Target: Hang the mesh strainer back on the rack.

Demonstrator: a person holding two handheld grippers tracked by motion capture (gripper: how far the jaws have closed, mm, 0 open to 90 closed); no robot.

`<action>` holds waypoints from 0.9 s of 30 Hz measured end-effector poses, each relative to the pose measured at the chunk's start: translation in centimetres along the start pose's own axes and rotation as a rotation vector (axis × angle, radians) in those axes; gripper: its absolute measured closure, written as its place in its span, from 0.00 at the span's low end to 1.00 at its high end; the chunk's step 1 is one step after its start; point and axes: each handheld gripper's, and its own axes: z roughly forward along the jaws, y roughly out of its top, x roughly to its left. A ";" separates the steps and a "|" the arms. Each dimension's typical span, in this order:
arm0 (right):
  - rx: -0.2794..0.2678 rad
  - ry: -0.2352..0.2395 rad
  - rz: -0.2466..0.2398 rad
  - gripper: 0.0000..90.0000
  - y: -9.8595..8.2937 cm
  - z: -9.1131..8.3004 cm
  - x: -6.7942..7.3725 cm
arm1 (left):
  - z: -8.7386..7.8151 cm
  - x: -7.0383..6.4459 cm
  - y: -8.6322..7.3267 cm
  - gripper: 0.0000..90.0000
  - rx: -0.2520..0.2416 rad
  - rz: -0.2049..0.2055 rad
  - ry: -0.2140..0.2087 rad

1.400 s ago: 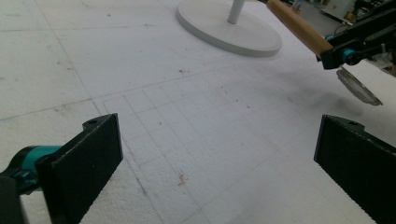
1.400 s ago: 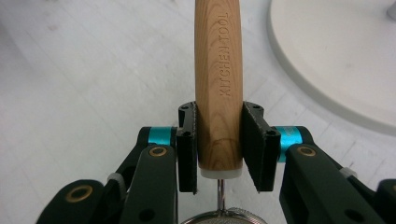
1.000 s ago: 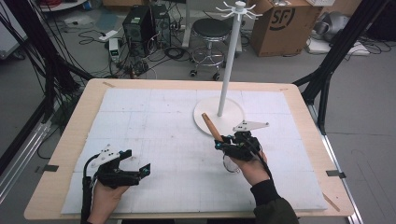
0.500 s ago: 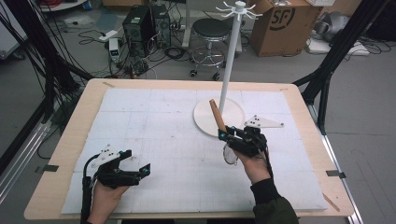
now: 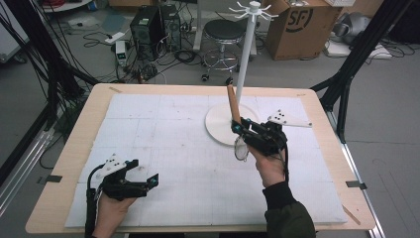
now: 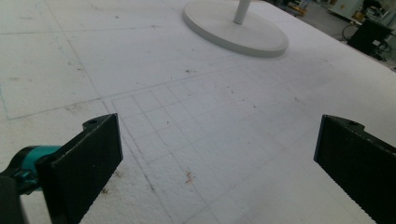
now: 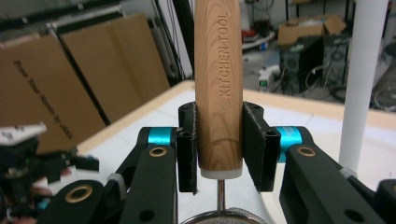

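The right gripper (image 5: pixel 236 128) is clamped on the wooden handle (image 5: pixel 233 104) of a small strainer (image 5: pixel 241 148), and since a second ago it has carried the tool up and toward the white hanging stand (image 5: pixel 246 54): the handle, which then leaned low and to the left over the stand's round base (image 5: pixel 218 124), now stands nearly upright, just beside the pole, with its dark tip up near the far edge of the table (image 5: pixel 69 148). The mesh ring of the strainer hangs below the jaws, over the near rim of the base. In the right gripper view the two black jaws press the lower end of the handle (image 7: pixel 218 84) from both sides, the words KITCHEN TOOL reading up its length, a thin metal stem and the rim of the mesh (image 7: pixel 219 217) below, and the white pole (image 7: pixel 364 79) rising close by at the right. The grey plate on this gripper has moved with the hand, farther right. The left gripper (image 5: pixel 143 181) has stayed where it was, resting low on the white foam mat (image 5: pixel 163 129) near the front left corner; its jaws are spread wide with nothing between them, and the left gripper view shows bare gridded mat (image 6: pixel 196 121) between them and the stand's base (image 6: pixel 233 30) farther off.
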 end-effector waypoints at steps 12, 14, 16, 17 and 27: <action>-0.119 -0.026 -0.009 0.77 3.5 -0.9 0.1 | -0.4 0.2 -0.1 0.02 -0.010 -0.005 0.005; -0.135 -0.036 -0.015 0.77 4.1 -1.0 0.1 | -0.4 0.2 -0.1 0.02 -0.011 -0.005 0.006; -0.152 -0.044 -0.020 0.77 4.6 -1.1 0.2 | -0.4 0.2 -0.1 0.02 -0.009 -0.006 0.008; -0.162 -0.047 -0.020 0.77 4.9 -1.1 0.2 | -0.4 0.2 -0.1 0.02 -0.007 -0.004 0.009; -0.218 -0.092 -0.047 0.77 6.9 -1.0 0.3 | -0.6 0.5 -0.1 0.02 -0.003 -0.008 0.011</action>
